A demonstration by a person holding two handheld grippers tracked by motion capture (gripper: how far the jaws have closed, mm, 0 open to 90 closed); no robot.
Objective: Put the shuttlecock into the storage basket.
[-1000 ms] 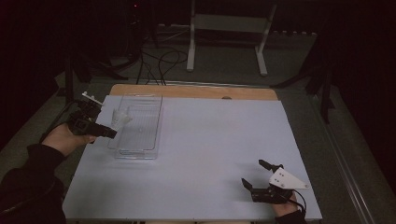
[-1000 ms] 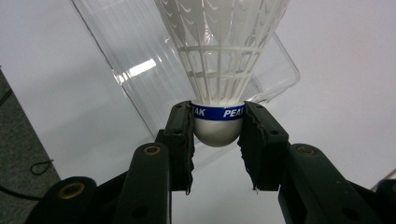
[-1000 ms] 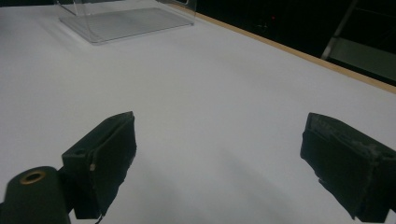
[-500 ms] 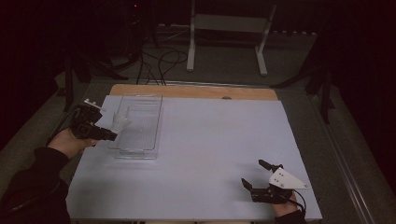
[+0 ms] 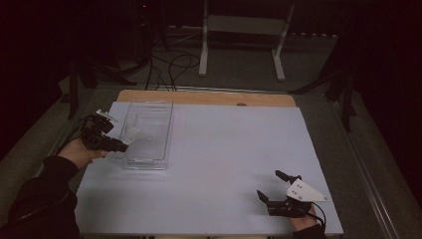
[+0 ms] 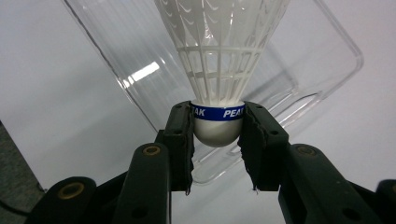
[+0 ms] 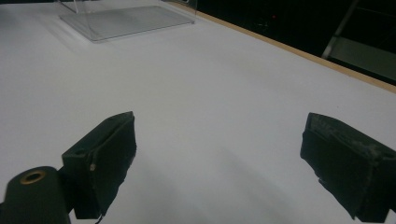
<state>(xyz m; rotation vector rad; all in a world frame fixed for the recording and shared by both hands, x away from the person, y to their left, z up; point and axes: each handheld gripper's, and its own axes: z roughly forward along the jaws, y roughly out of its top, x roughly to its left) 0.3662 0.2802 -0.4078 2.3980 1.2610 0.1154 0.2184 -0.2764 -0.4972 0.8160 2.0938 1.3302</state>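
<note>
Shuttlecock, centre frame above the clear tray, looks featherlight with a crushable skirt; the left tongs rightly clamp its firm cork base. Right tongs gape wide, empty.

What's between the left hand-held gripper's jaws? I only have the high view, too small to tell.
Observer: A white shuttlecock. The left hand-held gripper is shut on its cork.
Operator: Any marking on it?
Observer: A blue band around the cork, white lettering, partly hidden by the pads.
Operator: Which way do the feathers point?
Observer: Away from the jaws, over the clear tray.
Operator: Anything in the right hand-held gripper?
Observer: Nothing. The right hand-held gripper is open, with bare white table between its pads.
</note>
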